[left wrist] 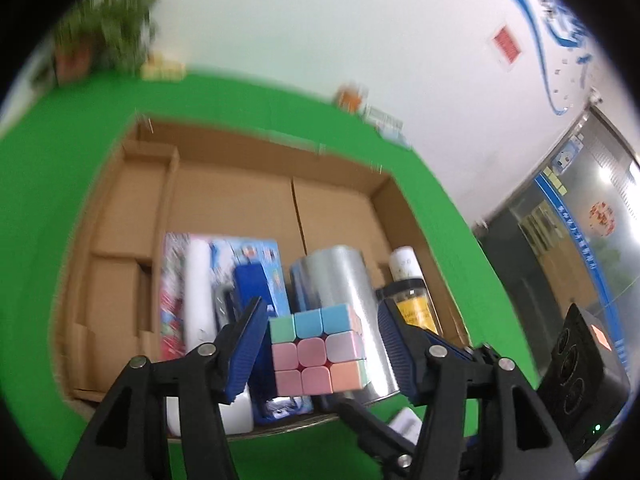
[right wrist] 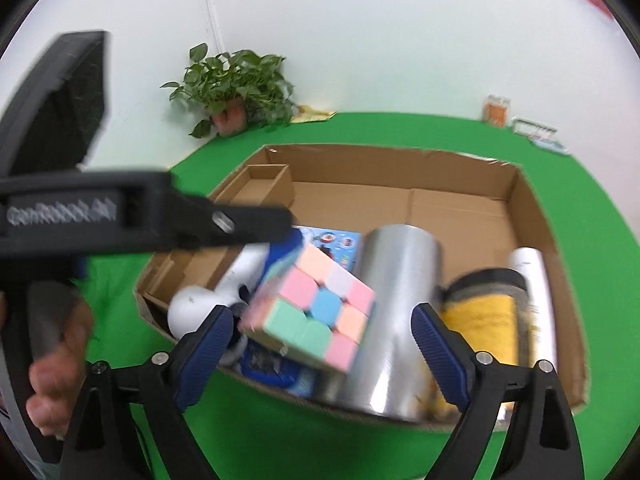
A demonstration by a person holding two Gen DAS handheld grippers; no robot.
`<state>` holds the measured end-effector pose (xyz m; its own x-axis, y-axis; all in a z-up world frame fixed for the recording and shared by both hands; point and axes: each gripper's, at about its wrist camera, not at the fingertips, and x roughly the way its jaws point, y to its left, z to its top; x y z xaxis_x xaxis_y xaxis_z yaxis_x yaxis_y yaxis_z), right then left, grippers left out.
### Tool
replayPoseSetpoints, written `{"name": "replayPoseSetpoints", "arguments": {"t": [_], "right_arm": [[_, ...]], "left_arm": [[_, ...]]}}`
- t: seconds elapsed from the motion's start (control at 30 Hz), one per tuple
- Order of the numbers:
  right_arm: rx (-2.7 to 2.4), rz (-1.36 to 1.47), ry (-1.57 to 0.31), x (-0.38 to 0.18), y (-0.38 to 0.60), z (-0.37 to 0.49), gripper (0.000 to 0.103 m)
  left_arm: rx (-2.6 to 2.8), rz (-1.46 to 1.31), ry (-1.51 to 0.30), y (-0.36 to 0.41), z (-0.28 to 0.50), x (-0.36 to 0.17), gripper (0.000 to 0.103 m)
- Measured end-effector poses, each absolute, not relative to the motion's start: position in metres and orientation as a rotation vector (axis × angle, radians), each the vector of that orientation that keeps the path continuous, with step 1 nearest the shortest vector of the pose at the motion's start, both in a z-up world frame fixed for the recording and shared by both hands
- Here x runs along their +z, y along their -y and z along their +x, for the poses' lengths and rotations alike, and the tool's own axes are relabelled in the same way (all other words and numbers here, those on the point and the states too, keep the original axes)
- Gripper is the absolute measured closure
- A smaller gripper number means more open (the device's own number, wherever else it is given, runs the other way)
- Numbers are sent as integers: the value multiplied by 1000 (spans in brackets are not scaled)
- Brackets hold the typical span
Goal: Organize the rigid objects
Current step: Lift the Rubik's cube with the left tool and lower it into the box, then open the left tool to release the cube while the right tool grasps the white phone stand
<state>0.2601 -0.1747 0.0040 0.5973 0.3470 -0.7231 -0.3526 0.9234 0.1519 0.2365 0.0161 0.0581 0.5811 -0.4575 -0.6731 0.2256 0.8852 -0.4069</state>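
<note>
The left claw [left wrist: 320, 344] has the pastel puzzle cube [left wrist: 318, 350] between its blue pads; the left pad [left wrist: 244, 346] presses on the cube's side, while the right pad [left wrist: 400, 348] stands a little apart from it, so whether the cube is truly pinched cannot be told. The cube sits low in the centre of the left wrist view, over the near edge of the cardboard box [left wrist: 224, 184], which rests on the green tabletop [left wrist: 48, 200].

The right claw [right wrist: 324, 344] is spread wide, touching nothing; the cube [right wrist: 310, 312] appears tilted between its pads, nearer the left one, with the silver can [right wrist: 394, 320] behind.

Only the right wrist view shows the left tool's black arm [right wrist: 140, 216] across the upper left, the hand [right wrist: 52, 360] gripping it, and a sharp potted plant [right wrist: 236, 88]. Only the left wrist view shows the black device [left wrist: 580, 376] at lower right.
</note>
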Motion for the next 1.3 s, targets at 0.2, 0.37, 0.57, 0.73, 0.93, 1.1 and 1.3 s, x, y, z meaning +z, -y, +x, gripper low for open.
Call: {"name": "replayPoseSetpoints", "arguments": {"t": [0.2,0.37,0.57,0.73,0.93,1.1,1.3], "right_arm": [[344,-100,-766,12,180,208,1],[324,-114,-742,14,193,167,1],[334,-89,-753,19,209,129,1],[346,-86,-808,-2,234,109,1],[329,-129,-910,-46,276,103,1],[355,-110,-982,-72,279,106,4],[325,-220,-1001,-93,265,98,17]], "left_arm": [[-215,-125,-572,-9,162,92,16],[-167,-150,-554,-7,126,88,12],[-135,-149,-574,2,95,78,12],[-138,-183,-639,11,76,61,12],[-54,-167,-687,18,58,29,12],[-52,-201,-752,14,54,12,12],[-113,-290,-818,3,53,1,12]]}}
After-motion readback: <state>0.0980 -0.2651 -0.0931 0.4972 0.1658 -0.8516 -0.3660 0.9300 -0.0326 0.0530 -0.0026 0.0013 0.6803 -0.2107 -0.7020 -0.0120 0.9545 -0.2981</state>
